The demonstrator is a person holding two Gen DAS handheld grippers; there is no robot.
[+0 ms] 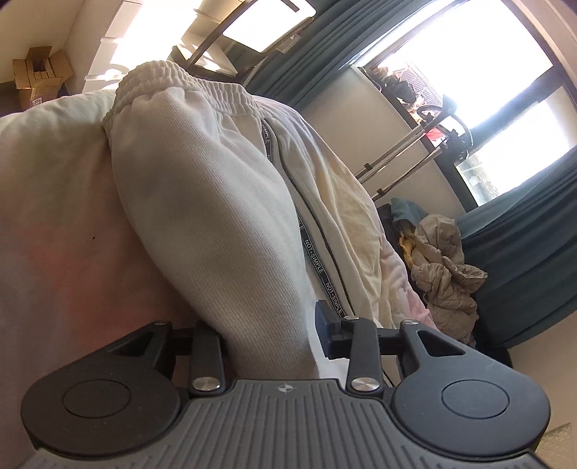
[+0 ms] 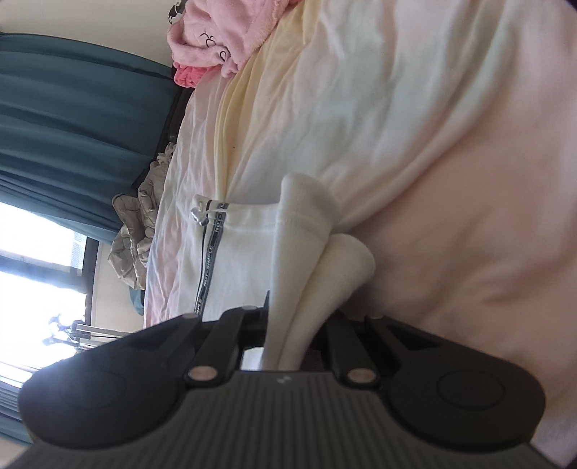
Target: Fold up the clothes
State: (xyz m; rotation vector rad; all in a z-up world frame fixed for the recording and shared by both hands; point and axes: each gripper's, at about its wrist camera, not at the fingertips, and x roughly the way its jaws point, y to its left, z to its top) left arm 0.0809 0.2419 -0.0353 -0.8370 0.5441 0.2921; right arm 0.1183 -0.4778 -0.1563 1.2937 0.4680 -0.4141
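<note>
A bed sheet, pale pink and cream, fills most of both views. On it lie the white trousers, running from lower centre to upper left in the left wrist view, waistband at the top and a printed side stripe down the right edge. In the right wrist view the same trousers lie flat at centre, a drawstring end at their upper left corner, and a bunched fold of the fabric rises at lower centre.

Teal curtains hang at the right of the left wrist view, with a crumpled beige garment below them. Pink clothes sit at the top of the right wrist view. Cardboard boxes stand upper left in the left view.

The left gripper is released: its jaws stand apart, the trouser leg lying loose between them. The right gripper is clenched on the trousers' bunched fold.
</note>
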